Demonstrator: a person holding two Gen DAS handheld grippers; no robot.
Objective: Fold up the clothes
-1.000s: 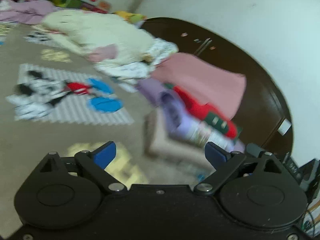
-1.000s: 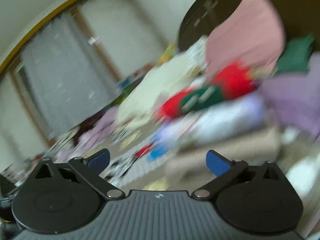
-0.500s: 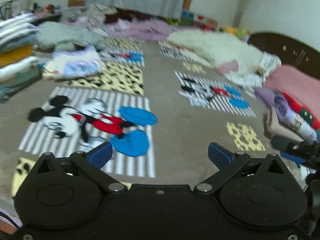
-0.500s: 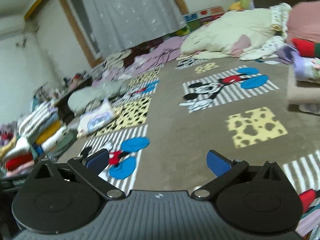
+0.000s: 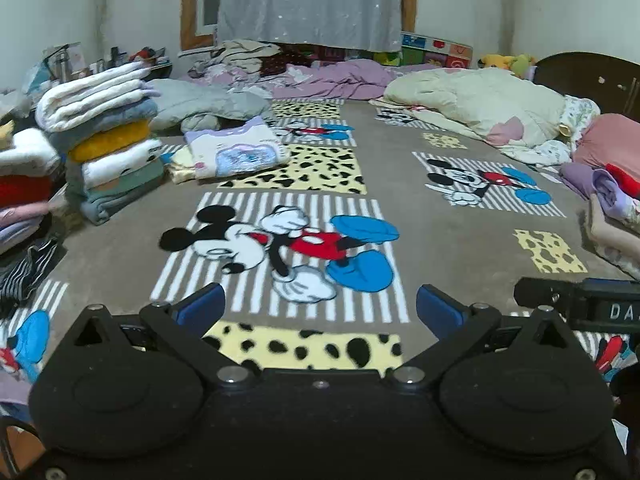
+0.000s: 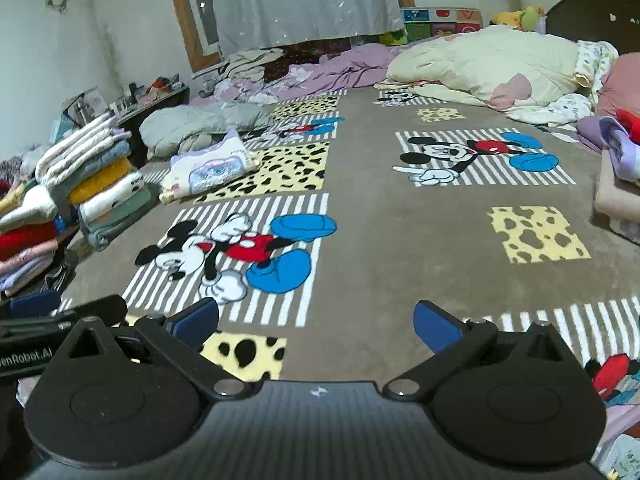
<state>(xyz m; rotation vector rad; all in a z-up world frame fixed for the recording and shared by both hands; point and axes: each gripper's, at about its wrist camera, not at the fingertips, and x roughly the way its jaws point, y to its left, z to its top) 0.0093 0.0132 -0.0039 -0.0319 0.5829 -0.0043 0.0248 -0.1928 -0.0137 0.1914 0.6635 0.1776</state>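
Observation:
My left gripper point(image 5: 320, 308) is open and holds nothing, hovering low over a brown cartoon-mouse blanket point(image 5: 440, 220). My right gripper point(image 6: 316, 320) is open too, over the same blanket point(image 6: 380, 220). A folded pale shirt with a lilac print point(image 5: 236, 152) point(image 6: 212, 166) lies on the blanket at the far left. Tall stacks of folded clothes point(image 5: 108, 136) point(image 6: 96, 172) stand along the left edge. An unfolded heap of purple, red and beige garments point(image 5: 612, 196) point(image 6: 620, 160) sits at the right edge. Each gripper's body shows at the side of the other's view.
A cream quilt point(image 5: 480, 100) point(image 6: 492, 64) and a grey bundle point(image 5: 200, 104) lie further back, with purple bedding point(image 5: 340, 80) under the curtain. A dark headboard point(image 5: 592, 76) stands at the right. The other gripper's body point(image 5: 580, 304) point(image 6: 52, 332) is close alongside.
Both views have swung left, away from the heap of garments by the headboard, and now face the open blanket. Both grippers stayed open and empty.

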